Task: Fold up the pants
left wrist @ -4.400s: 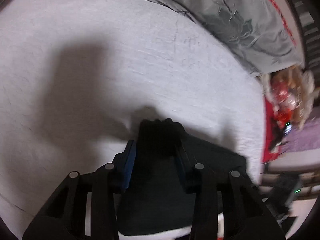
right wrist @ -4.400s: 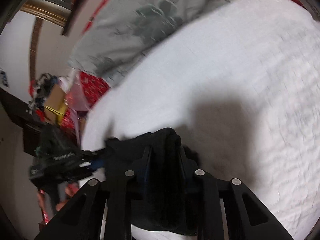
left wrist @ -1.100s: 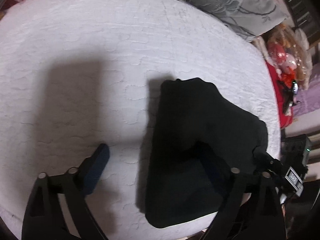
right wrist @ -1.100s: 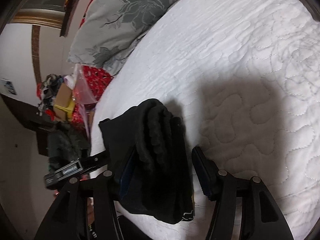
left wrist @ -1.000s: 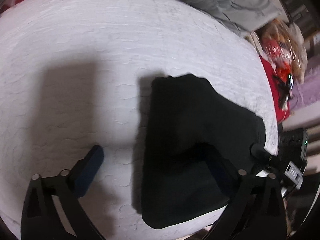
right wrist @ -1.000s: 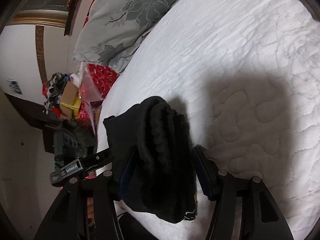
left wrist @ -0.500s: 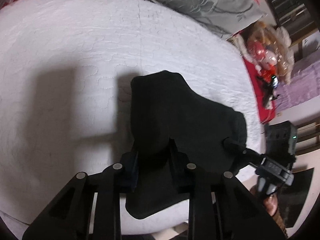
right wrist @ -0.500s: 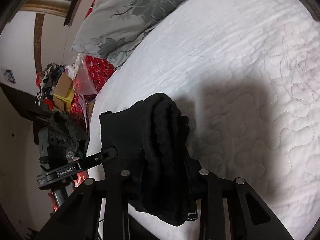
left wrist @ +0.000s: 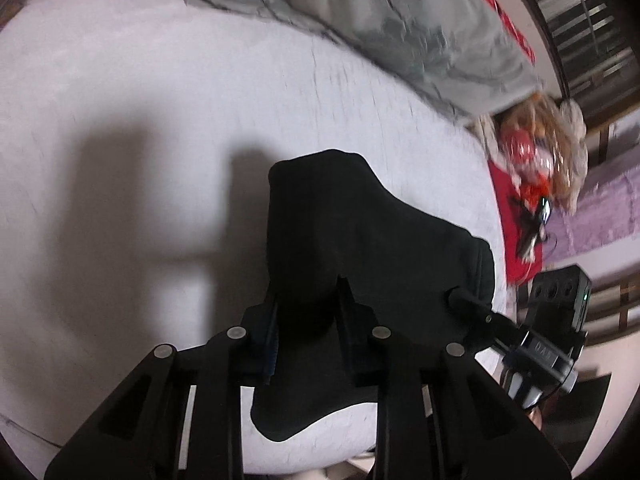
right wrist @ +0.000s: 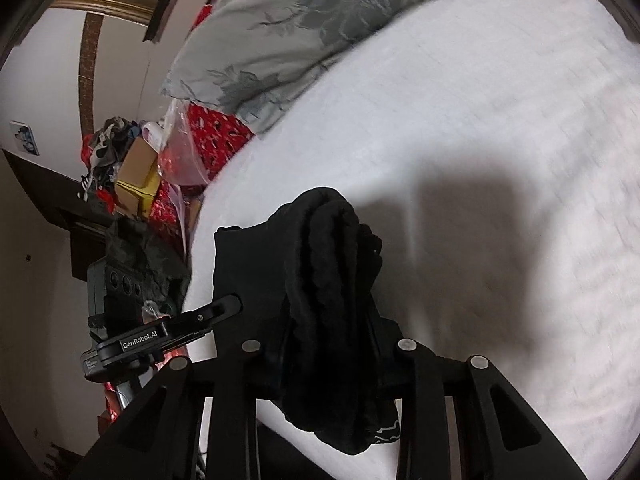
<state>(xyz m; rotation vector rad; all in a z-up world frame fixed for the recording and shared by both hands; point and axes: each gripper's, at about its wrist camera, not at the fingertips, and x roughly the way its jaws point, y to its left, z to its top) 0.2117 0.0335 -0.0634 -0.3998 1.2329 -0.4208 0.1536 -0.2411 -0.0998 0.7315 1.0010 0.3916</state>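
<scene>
The black pants [left wrist: 360,240] lie folded into a thick bundle near the front edge of the white quilted bed [left wrist: 120,100]. My left gripper [left wrist: 306,300] is shut on the near edge of the bundle. In the right wrist view the pants [right wrist: 332,280] show as stacked layers, and my right gripper [right wrist: 328,344] is shut on their right end. Each gripper shows in the other's view: the right one [left wrist: 480,316] at the bundle's right side, the left one [right wrist: 200,316] at its left side.
A grey floral pillow [left wrist: 400,28] lies at the head of the bed and shows in the right wrist view [right wrist: 300,28]. Red bags and a cardboard box [right wrist: 136,172] stand beside the bed. A stuffed toy [left wrist: 536,148] and purple cloth [left wrist: 600,208] lie off the bed's right side.
Both grippers were open around the bundle a second ago and have since closed on it. The bundle now sits slightly raised between the fingers.
</scene>
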